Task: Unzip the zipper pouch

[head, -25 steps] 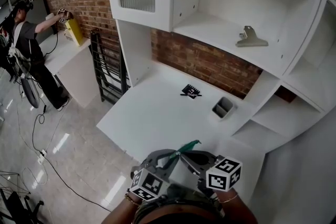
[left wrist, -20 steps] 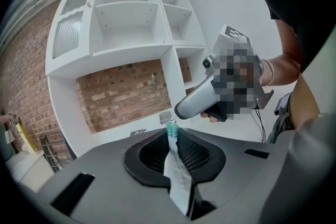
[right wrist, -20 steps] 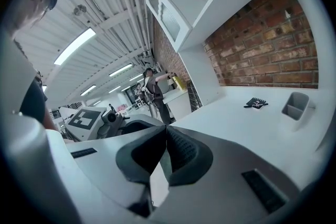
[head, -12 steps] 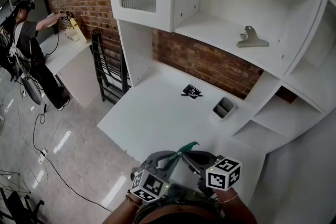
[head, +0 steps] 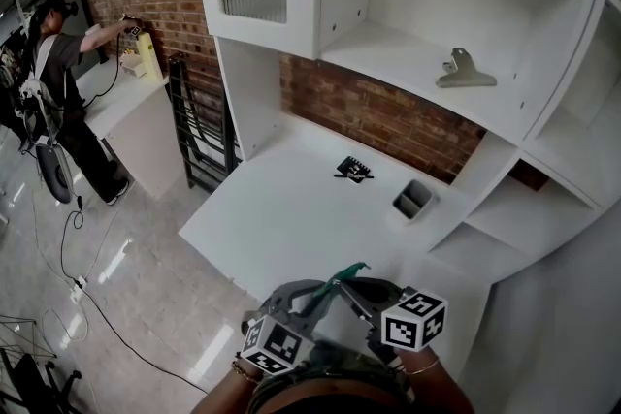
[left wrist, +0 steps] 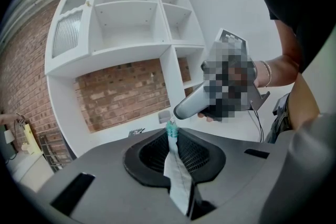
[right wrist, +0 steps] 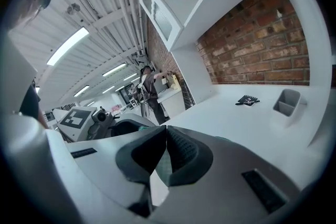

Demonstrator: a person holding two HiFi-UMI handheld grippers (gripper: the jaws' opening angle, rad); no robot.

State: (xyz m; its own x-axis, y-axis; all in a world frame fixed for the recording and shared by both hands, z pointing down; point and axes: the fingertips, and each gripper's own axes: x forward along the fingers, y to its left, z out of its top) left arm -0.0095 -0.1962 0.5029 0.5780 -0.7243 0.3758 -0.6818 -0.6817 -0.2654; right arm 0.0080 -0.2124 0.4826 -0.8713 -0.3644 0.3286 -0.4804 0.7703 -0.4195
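The zipper pouch point(head: 347, 270), pale grey fabric with a teal end, hangs in the air between my two grippers low in the head view, above the white desk's point(head: 291, 208) near edge. My left gripper point(head: 312, 292) is shut on it: in the left gripper view the pouch point(left wrist: 176, 173) runs as a flat strip through the closed jaws, its teal tip point(left wrist: 172, 130) sticking out in front. My right gripper point(head: 343, 288) is shut too. A thin grey-green piece of the pouch point(right wrist: 163, 164) sits between its pads; whether that is the zipper pull or fabric I cannot tell.
On the desk lie a small black object point(head: 353, 170) and a grey open bin point(head: 412, 199) near the brick back wall. A metal clip point(head: 464, 70) rests on the shelf above. A person point(head: 53, 92) works at another desk far left.
Both grippers and the pouch stay where they were. Only the person in the background has shifted an arm.
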